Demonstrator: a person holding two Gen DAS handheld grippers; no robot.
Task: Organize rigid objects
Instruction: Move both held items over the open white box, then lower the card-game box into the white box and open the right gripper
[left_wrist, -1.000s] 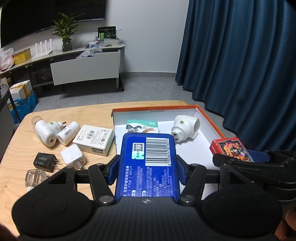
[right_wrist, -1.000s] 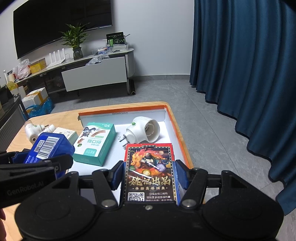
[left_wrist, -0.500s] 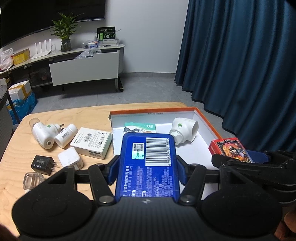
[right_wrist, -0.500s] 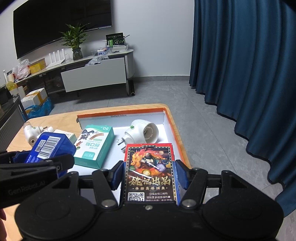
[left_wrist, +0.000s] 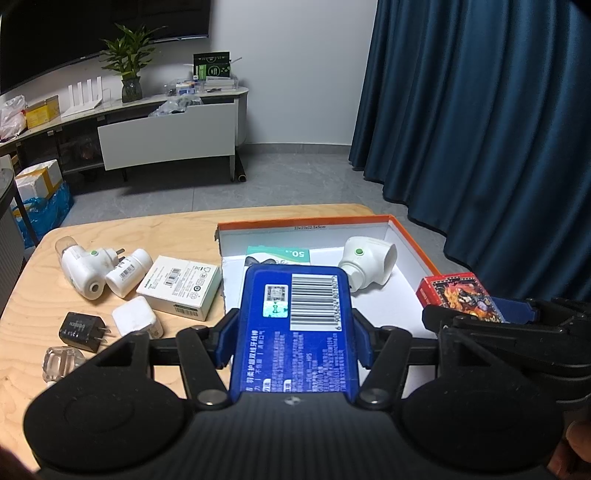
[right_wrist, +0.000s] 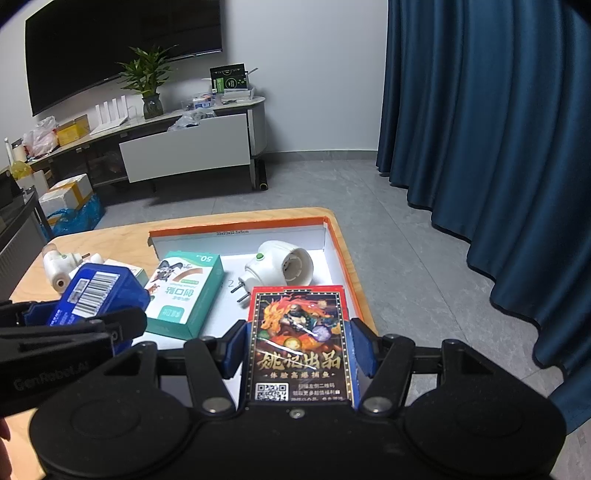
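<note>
My left gripper (left_wrist: 293, 328) is shut on a blue box (left_wrist: 295, 332) with a barcode, held above the near left part of the orange-rimmed white tray (left_wrist: 306, 223). My right gripper (right_wrist: 298, 341) is shut on a red card box (right_wrist: 299, 339) with a dragon picture, over the tray's (right_wrist: 240, 226) near right side. Inside the tray lie a green and white box (right_wrist: 186, 291) and a white plug-in device (right_wrist: 280, 264). The same red card box (left_wrist: 460, 293) appears at the right of the left wrist view, and the blue box (right_wrist: 96, 295) shows at the left of the right wrist view.
On the wooden table (left_wrist: 122, 230) left of the tray lie a white plug-in device (left_wrist: 81, 267), a small white bottle (left_wrist: 129, 271), a white carton (left_wrist: 179, 286), a white charger (left_wrist: 136, 321), a black charger (left_wrist: 81, 330) and a clear cube (left_wrist: 61, 363). Blue curtains hang at the right.
The scene in both views has drifted very slightly; both grippers keep their boxes and stay almost still.
</note>
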